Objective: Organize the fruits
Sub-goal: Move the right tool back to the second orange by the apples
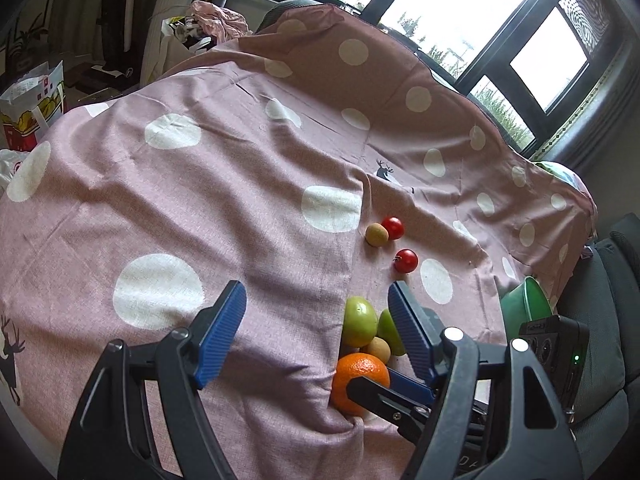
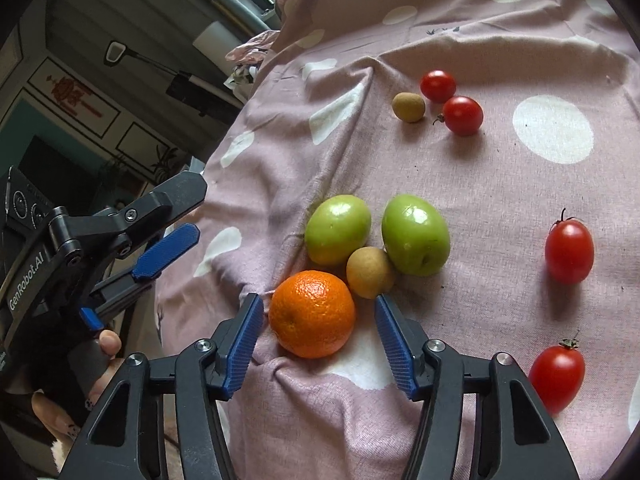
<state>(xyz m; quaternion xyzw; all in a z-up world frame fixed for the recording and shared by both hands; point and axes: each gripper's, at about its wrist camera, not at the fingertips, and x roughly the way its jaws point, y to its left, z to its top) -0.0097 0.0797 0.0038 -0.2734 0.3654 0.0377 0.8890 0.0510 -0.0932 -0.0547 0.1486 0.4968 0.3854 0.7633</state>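
Note:
An orange (image 2: 312, 314) lies on the pink dotted cloth (image 2: 500, 184), between the blue pads of my right gripper (image 2: 316, 320). The jaws stand open, with a gap to the fruit on both sides. Just beyond it sit two green fruits (image 2: 338, 229) (image 2: 416, 234) and a small tan fruit (image 2: 370, 272), all touching. Further off lie another tan fruit (image 2: 408, 107) and two cherry tomatoes (image 2: 438, 86) (image 2: 463, 116); two more tomatoes (image 2: 569, 250) (image 2: 557, 378) lie at the right. My left gripper (image 1: 316, 286) hovers open over the cloth, left of the orange (image 1: 358, 376), holding nothing.
A green bowl (image 1: 524, 306) stands at the cloth's right edge beside a grey seat (image 1: 604, 320). A printed paper bag (image 1: 32, 112) and clutter sit beyond the far left edge. A person's hand (image 2: 108, 344) holds the left gripper's handle. Windows (image 1: 460, 8) are behind.

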